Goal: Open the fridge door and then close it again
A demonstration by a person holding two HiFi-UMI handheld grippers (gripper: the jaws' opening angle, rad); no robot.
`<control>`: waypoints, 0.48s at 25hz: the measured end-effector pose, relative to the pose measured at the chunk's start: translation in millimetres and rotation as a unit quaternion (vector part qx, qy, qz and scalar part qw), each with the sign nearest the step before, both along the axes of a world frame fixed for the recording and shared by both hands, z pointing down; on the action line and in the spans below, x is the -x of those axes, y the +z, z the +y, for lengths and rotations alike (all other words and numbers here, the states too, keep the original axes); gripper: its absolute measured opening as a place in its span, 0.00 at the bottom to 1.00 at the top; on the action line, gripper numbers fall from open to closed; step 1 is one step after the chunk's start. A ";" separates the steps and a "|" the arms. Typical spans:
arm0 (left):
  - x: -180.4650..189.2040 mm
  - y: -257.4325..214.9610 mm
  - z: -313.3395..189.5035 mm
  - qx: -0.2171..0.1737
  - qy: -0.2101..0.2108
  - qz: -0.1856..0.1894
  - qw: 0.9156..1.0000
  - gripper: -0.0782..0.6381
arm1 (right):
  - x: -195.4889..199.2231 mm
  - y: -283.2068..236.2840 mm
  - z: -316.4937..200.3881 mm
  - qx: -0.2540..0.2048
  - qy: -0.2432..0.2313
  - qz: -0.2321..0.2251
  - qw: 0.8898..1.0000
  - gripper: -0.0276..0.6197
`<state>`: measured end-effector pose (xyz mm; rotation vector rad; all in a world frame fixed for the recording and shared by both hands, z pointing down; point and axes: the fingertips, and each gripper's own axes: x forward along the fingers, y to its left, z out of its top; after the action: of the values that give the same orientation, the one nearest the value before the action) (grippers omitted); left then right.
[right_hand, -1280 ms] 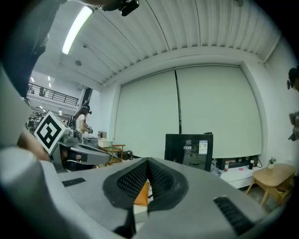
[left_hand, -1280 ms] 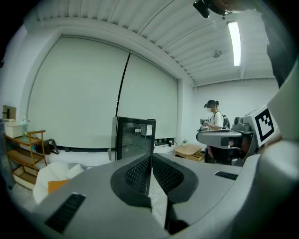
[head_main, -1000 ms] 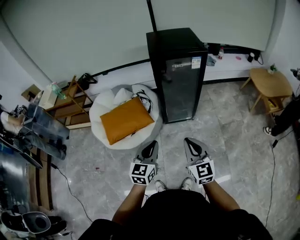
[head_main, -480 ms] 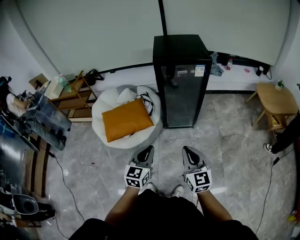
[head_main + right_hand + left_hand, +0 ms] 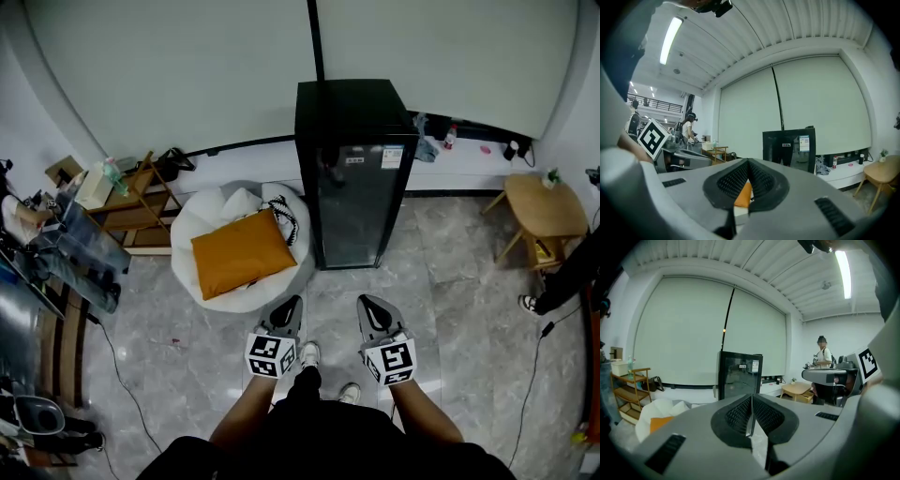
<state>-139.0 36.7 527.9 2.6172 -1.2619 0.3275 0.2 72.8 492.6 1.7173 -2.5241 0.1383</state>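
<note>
The black fridge (image 5: 354,169) stands against the back wall with its glass door (image 5: 358,211) closed and a handle at the door's upper left. It also shows ahead as the fridge (image 5: 739,378) in the left gripper view and the fridge (image 5: 790,145) in the right gripper view. My left gripper (image 5: 291,302) and right gripper (image 5: 364,302) hang side by side above my feet, well short of the fridge. Both are shut with nothing between the jaws. The left gripper (image 5: 751,401) and right gripper (image 5: 748,164) point toward the fridge.
A white beanbag (image 5: 211,211) with an orange cushion (image 5: 234,251) lies left of the fridge. A wooden shelf (image 5: 141,202) and clutter fill the left side. A wooden stool (image 5: 539,202) and a person's leg (image 5: 562,272) are at the right. Cables (image 5: 122,366) trail on the floor.
Both grippers have shifted slightly lower in the head view and stay shut. My feet have stepped. The fridge now sits a little lower and more central in the picture.
</note>
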 end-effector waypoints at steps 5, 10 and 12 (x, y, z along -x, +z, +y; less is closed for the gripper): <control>-1.2 9.0 -44.4 0.007 0.010 -0.004 1.000 0.15 | 11.1 -4.1 -37.3 0.003 0.001 0.001 1.000 0.07; 3.3 6.4 -92.6 0.008 0.014 0.003 1.000 0.15 | 13.2 -3.2 -83.6 0.008 0.009 0.003 1.000 0.07; 5.9 4.8 -109.9 0.007 0.018 0.003 1.000 0.15 | 13.2 -2.2 -101.2 0.009 0.013 0.006 1.000 0.07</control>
<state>-144.9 -73.2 532.7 2.6289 -1.2083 0.3325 -13.0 -28.4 490.4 1.7385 -2.4860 0.1532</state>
